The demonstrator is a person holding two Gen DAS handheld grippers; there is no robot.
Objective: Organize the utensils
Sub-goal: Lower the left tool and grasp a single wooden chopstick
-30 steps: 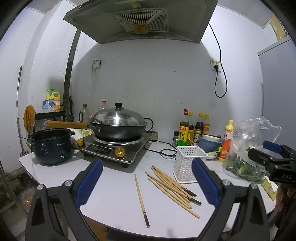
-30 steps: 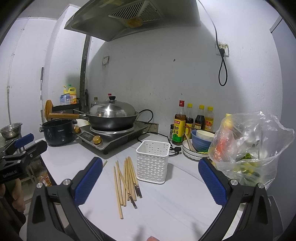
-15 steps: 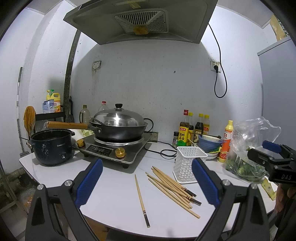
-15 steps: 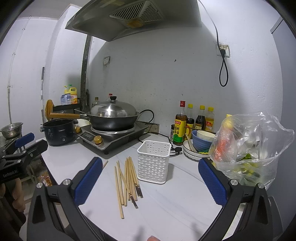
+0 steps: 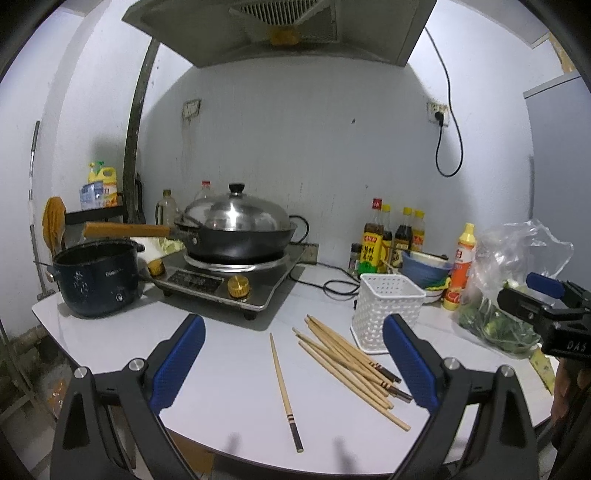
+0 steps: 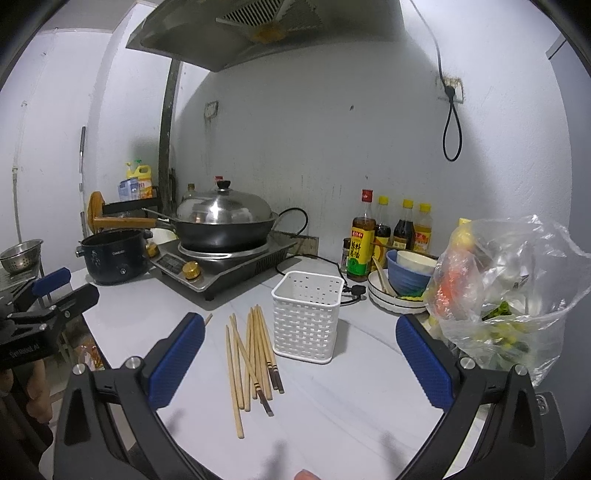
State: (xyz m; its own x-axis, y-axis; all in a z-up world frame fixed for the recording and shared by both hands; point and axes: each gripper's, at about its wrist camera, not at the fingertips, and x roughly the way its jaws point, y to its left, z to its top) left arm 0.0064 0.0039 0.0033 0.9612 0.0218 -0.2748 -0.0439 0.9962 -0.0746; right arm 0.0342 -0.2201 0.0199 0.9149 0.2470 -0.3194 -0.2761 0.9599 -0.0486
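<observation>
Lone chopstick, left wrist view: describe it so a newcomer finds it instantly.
Start at the stove with the lidded wok. On the white counter in front lies a chopstick pile beside the white basket. The lone chopstick lies left of the pile, apart, touching nothing.

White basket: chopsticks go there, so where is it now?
In both views the white basket stands upright on the table, right of the chopsticks, before the sauce bottles.

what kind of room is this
Most likely a small home kitchen: a lidded wok sits on a countertop cooker under a range hood, with sauce bottles by the wall and chopsticks lying beside a white basket.
</observation>
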